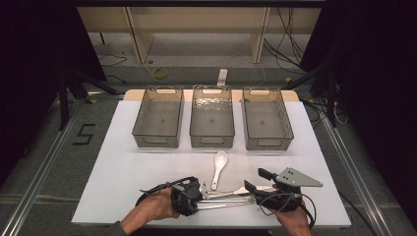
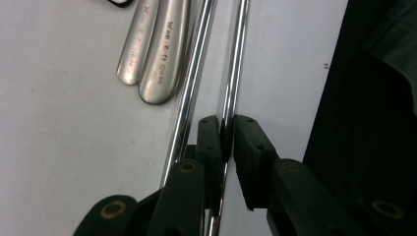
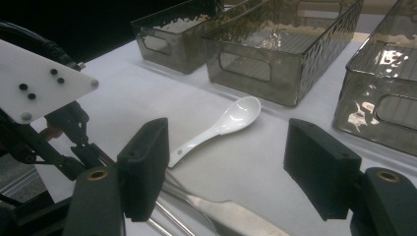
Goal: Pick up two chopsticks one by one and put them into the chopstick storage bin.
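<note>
From above, the metal cutlery [image 1: 231,195] between the two hands is too small and crowded to sort piece from piece. In the left gripper view, the chopstick [image 2: 230,93] clamped in the left tool [image 2: 227,142] runs off the top edge, its lower stretch hidden behind the pads. Two flat handles [image 2: 155,54] are cut off at the top; their stamped lettering is too blurred to read. In the right gripper view, the knife [image 3: 231,214] is cut by the bottom edge, and the nearest bin [image 3: 383,93] by the right edge.
</note>
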